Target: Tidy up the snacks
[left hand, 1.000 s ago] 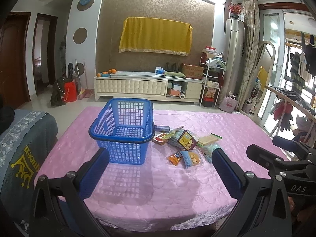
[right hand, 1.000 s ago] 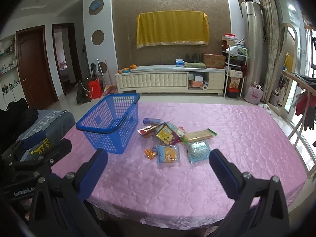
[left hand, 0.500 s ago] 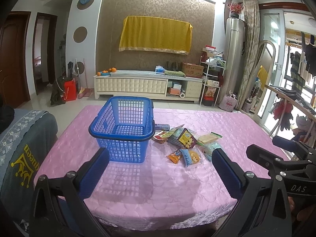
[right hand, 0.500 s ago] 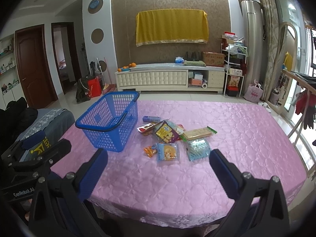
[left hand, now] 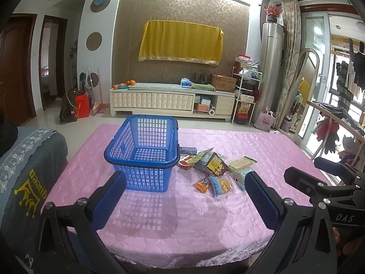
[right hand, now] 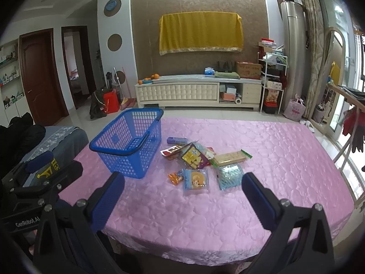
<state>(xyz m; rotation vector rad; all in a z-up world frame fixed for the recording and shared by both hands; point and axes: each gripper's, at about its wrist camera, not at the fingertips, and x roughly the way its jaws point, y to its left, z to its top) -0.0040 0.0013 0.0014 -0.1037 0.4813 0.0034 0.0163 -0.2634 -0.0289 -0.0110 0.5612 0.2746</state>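
A blue plastic basket [left hand: 146,153] stands upright on the pink quilted tablecloth [right hand: 273,150], and it looks empty through its mesh walls, so none of the sorting appears to be done yet. Just beside it, on its right, lies a loose heap of snack packets: a small blue box [right hand: 176,140] nearest the basket's far corner, a red-and-white packet [right hand: 171,151], a dark packet with yellow print [right hand: 195,158], a long pale wafer pack [right hand: 230,157], a light blue mesh-patterned pouch [right hand: 229,175], a light blue packet with a yellow cartoon face [right hand: 196,181] and a small orange packet [right hand: 175,178]. Several overlap at the middle, while the nearest three lie flat and mostly free, probably the easiest to take first. The basket sits close enough that each transfer should be short. The left gripper [left hand: 184,196] and the right gripper [right hand: 182,196] both hover over the near table edge, well apart from the snacks, jaws spread wide, holding and touching nothing.
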